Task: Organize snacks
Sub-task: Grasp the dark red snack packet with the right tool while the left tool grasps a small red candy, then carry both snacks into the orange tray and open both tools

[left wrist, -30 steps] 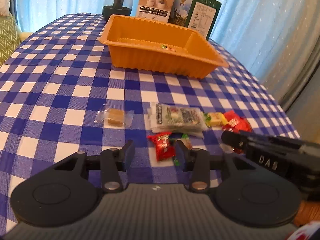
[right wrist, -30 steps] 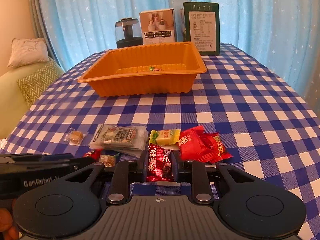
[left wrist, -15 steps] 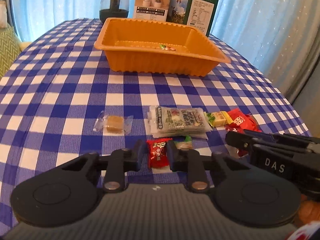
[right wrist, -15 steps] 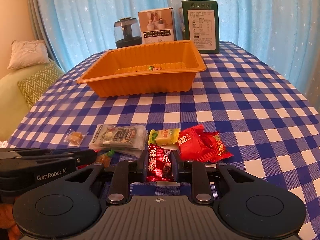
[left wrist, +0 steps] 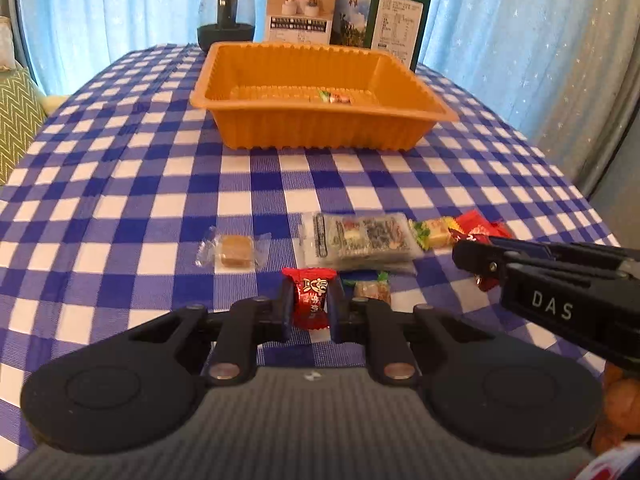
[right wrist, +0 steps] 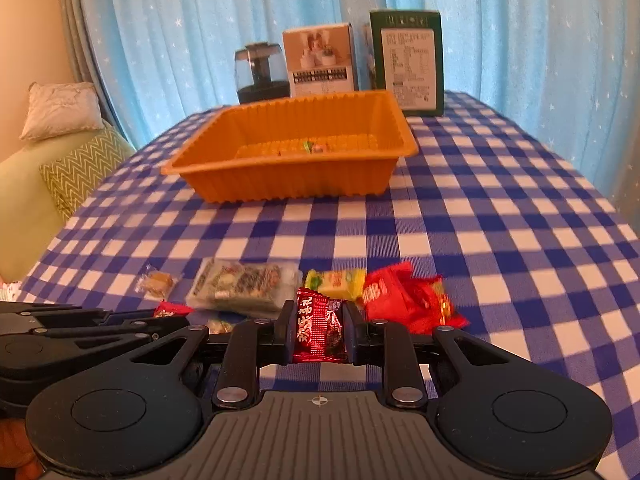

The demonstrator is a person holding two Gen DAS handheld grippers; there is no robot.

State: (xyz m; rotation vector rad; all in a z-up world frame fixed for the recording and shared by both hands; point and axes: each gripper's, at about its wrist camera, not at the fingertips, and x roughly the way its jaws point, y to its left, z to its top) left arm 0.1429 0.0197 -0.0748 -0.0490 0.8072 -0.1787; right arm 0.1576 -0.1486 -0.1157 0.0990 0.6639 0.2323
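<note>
My left gripper (left wrist: 312, 284) is closing its jaws on a small red candy (left wrist: 313, 304), and both pads press its wrapper just above the checked cloth. My right gripper (right wrist: 318, 308) is shut on a dark red snack packet (right wrist: 319, 332); its tip also shows in the left wrist view (left wrist: 466, 254). Loose on the cloth lie a clear-wrapped brown candy (left wrist: 237, 252), a stack of flat clear packs (left wrist: 360, 240), a yellow candy (right wrist: 338, 282), red packets (right wrist: 404, 300) and a small green-ended candy (left wrist: 372, 290). The orange tray (left wrist: 320, 128) stands farther back with one candy (left wrist: 334, 97) inside.
Behind the tray stand a dark jar (left wrist: 226, 12), a white box (left wrist: 300, 10) and a green box (left wrist: 394, 16) before blue curtains. A green sofa with cushions (right wrist: 60, 168) is off the table's left side. The table's right edge (left wrist: 580, 196) drops away near the snacks.
The left gripper's jaws went from wide apart to closed on the red candy, and the view tipped up a little. The right gripper kept its grip and stayed put.
</note>
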